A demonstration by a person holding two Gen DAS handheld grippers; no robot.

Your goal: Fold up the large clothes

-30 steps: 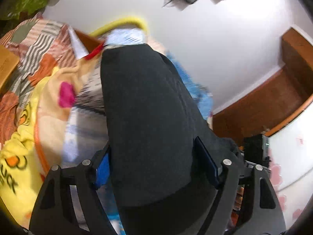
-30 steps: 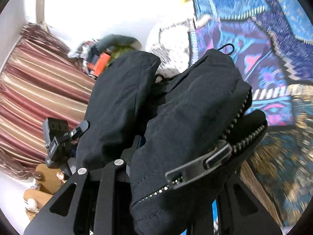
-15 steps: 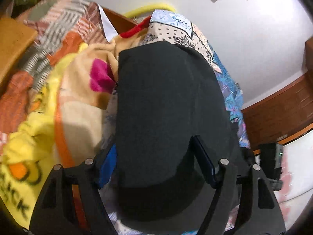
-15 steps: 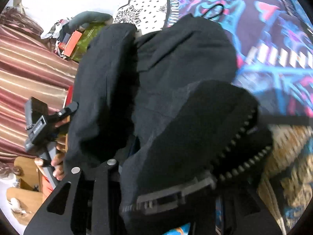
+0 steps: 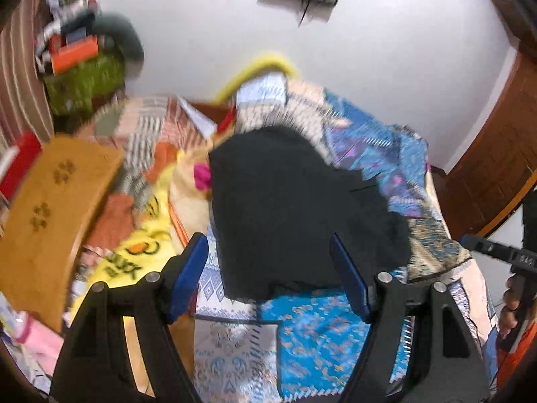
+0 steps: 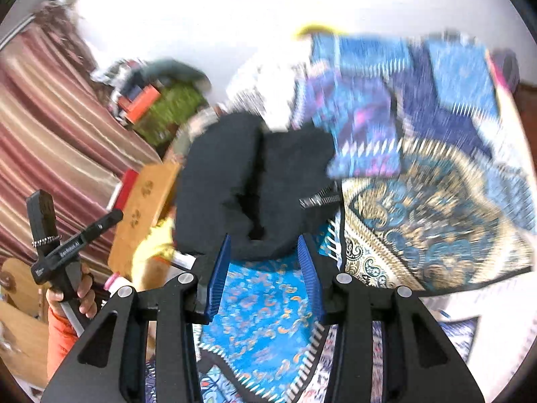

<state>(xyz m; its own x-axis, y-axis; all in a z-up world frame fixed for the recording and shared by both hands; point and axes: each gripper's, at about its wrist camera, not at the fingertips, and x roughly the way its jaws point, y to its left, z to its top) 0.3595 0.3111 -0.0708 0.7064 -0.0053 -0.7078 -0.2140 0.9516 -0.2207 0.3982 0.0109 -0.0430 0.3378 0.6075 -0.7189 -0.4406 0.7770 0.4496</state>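
**A:** What does the left wrist view show?

**B:** The left hand-held gripper (image 5: 268, 275) has its blue pads spread wide with nothing between them. The black garment (image 5: 295, 208) lies ahead of it on the bed's blue patterned bedspread (image 5: 312, 332), in a rounded heap with its near hem just past the fingertips. A yellow blanket (image 5: 141, 255) lies bunched to the garment's left, beside an orange board with paw prints (image 5: 50, 215).

**A:** Why would the jaws stand apart like that?

**B:** Probably because the garment has been laid down and needs a fresh grip before the next fold.

**A:** And the right wrist view?

**B:** The right hand-held gripper (image 6: 265, 268) is also open and empty, its tips close to the garment's near edge. The cloth looks doubled over, with a deep crease down the middle. A zipper (image 6: 320, 198) pokes out on its right side, next to a gold and blue paisley cloth (image 6: 436, 221).

**A:** So how far along is the folding?

**B:** Likely partway; the bundle looks lumpy, so smoothing or another fold seems due. Blur hides finer detail.
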